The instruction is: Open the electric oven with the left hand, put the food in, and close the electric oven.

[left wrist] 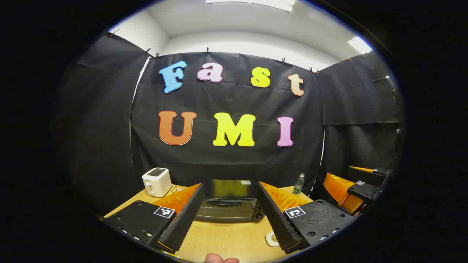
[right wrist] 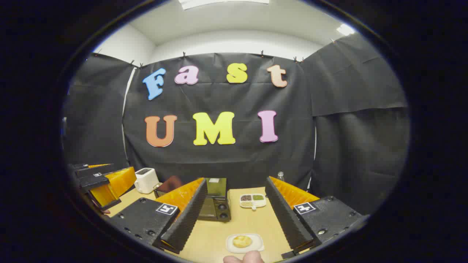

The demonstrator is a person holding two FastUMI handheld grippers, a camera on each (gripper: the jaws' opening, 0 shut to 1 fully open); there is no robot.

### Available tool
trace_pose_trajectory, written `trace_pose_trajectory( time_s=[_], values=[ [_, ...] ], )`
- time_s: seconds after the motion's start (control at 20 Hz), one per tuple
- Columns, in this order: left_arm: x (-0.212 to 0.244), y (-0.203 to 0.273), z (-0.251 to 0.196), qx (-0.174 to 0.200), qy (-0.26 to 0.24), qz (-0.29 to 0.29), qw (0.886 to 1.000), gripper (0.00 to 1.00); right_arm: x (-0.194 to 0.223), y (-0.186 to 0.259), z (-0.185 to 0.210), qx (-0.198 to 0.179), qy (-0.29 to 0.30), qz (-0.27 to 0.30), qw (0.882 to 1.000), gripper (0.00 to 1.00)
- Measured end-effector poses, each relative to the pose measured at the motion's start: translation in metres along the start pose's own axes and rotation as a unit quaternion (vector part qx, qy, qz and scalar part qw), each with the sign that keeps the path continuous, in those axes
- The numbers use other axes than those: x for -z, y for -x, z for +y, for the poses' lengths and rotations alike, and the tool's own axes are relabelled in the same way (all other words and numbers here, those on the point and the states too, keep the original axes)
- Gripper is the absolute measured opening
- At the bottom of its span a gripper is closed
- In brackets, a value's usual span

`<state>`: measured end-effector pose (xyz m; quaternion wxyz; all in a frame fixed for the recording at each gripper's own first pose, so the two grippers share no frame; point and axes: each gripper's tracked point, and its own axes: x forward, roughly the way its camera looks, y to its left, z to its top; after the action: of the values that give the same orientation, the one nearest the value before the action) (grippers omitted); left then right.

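Zero steps done so far: oven (left wrist: 228, 206) door shut at 12 o'clock, bun (right wrist: 242, 241) waiting on its plate (right wrist: 256, 238), both grippers' jaws apart, left (left wrist: 227, 215) and right (right wrist: 234, 215).

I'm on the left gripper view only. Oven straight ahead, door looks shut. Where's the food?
Observer: In the right gripper view, a round bun lies on a small white plate on the table, nearer than the oven.
Operator: Anything beside the oven?
Observer: A white divided dish with three fillings sits to its right.
Operator: Is the right gripper holding anything?
Observer: No, the right gripper is open and empty.
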<state>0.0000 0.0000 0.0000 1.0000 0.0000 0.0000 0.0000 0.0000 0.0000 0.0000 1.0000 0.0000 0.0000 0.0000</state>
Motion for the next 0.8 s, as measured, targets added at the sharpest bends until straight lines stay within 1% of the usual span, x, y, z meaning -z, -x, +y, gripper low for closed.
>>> trace_pose_trajectory(
  time_s=[0.1, 0.15, 0.25, 0.3, 0.35, 0.4, 0.45, 0.5, 0.8],
  values=[
    [0.0008, 0.0002, 0.0000, 0.000, -0.001, 0.000, 1.000, 0.84, -0.0016, 0.0020, -0.0022, 0.003, 0.002, -0.003, 1.000, 0.98],
    [0.0012, 0.0003, -0.0008, 0.001, 0.000, 0.001, 1.000, 0.93, -0.0023, 0.0029, -0.0022, 0.003, 0.002, -0.003, 1.000, 0.97],
    [0.0016, 0.0004, -0.0023, 0.003, 0.000, 0.001, 1.000, 0.93, -0.0028, 0.0049, -0.0029, 0.004, 0.001, -0.003, 1.000, 0.98],
    [0.0014, 0.0014, -0.0023, 0.004, 0.000, 0.002, 1.000, 0.84, -0.0026, 0.0052, -0.0030, 0.005, 0.002, -0.003, 1.000, 0.98],
    [0.0004, 0.0016, -0.0032, 0.005, 0.000, 0.001, 1.000, 0.93, -0.0034, 0.0057, -0.0023, 0.005, 0.003, -0.003, 1.000, 0.97],
    [0.0007, 0.0024, -0.0022, 0.006, -0.001, 0.000, 1.000, 0.84, -0.0029, 0.0056, -0.0008, 0.005, 0.004, -0.002, 1.000, 0.97],
    [-0.0007, 0.0013, -0.0017, 0.007, -0.002, -0.001, 1.000, 0.84, -0.0033, 0.0060, -0.0001, 0.004, 0.004, -0.002, 1.000, 0.98],
    [-0.0004, 0.0019, -0.0024, 0.008, -0.001, -0.001, 1.000, 0.93, -0.0020, 0.0063, 0.0005, 0.004, 0.005, -0.001, 1.000, 0.98],
    [0.0024, 0.0037, -0.0046, 0.014, 0.001, 0.003, 1.000, 0.93, 0.0000, 0.0084, 0.0003, 0.007, 0.004, 0.002, 1.000, 0.98]
  ],
)
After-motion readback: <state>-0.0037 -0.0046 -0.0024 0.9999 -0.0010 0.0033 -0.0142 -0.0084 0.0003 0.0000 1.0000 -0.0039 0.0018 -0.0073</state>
